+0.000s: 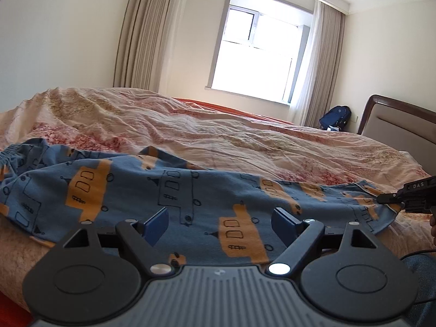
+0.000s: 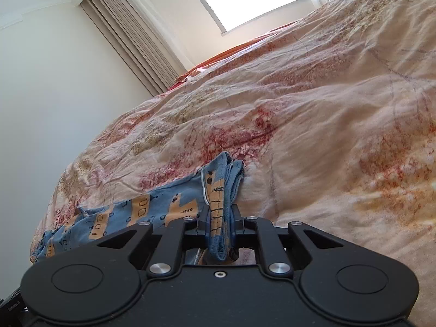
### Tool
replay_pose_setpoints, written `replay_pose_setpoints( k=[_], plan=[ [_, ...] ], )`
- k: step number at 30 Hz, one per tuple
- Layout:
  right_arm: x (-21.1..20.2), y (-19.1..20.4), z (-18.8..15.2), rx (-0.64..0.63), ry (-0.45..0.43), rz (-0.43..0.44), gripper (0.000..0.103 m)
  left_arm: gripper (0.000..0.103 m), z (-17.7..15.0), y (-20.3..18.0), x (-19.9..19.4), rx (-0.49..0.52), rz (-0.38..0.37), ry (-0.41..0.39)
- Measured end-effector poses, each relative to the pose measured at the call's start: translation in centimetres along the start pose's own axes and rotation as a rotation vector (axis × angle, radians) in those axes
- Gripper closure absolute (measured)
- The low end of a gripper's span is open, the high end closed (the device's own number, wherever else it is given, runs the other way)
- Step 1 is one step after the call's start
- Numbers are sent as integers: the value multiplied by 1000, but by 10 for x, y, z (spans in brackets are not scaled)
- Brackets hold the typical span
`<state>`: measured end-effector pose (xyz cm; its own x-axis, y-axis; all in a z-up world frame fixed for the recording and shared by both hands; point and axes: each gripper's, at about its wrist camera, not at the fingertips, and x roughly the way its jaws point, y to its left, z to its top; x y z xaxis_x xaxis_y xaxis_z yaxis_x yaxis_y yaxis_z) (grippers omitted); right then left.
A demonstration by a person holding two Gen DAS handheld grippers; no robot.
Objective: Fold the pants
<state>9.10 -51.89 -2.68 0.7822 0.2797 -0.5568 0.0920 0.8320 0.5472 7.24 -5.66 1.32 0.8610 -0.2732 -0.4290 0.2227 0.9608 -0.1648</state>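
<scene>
Blue pants [image 1: 130, 190] with orange bus prints lie stretched left to right across the bed's near edge; the elastic waist is at the far left. My left gripper [image 1: 220, 222] is open, its blue pads spread just above the middle of the pants. My right gripper [image 2: 221, 218] is shut on the bunched leg hem of the pants [image 2: 218, 190]; it also shows in the left wrist view [image 1: 392, 199] at the far right, pinching the hem.
A wrinkled pink floral quilt [image 1: 218, 130] covers the bed. A padded headboard [image 1: 395, 125] stands at the right. A blue backpack [image 1: 335, 117] sits on the floor by the curtains under the window [image 1: 259, 46].
</scene>
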Motion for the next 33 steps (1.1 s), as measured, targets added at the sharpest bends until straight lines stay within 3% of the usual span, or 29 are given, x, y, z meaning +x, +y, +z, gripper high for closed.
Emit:
replay_pose_setpoints(
  k=[6, 11, 15, 20, 25, 29, 31, 33],
  plan=[
    [-17, 11, 9, -44, -64, -20, 91, 17, 9, 44, -23, 9, 134, -59],
    [-3, -2, -2, -2, 8, -74, 90, 17, 28, 105, -36, 60, 355, -107],
    [-1, -6, -9, 27, 5, -87, 90, 17, 40, 156, -42, 47, 443, -79],
    [-15, 12, -3, -42, -26, -124, 91, 17, 39, 188, -45, 9, 458, -60],
    [-39, 25, 11, -116, -90, -197, 97, 18, 29, 191, -35, -10, 391, -51],
    [-26, 14, 10, -103, -5, -240, 96, 24, 24, 198, -18, -53, 384, -29],
    [-21, 14, 4, -101, 10, -251, 94, 28, 23, 204, -13, -81, 378, -26],
    [-18, 13, 0, -91, 10, -261, 80, 33, 24, 208, -10, -84, 375, -21]
  ],
)
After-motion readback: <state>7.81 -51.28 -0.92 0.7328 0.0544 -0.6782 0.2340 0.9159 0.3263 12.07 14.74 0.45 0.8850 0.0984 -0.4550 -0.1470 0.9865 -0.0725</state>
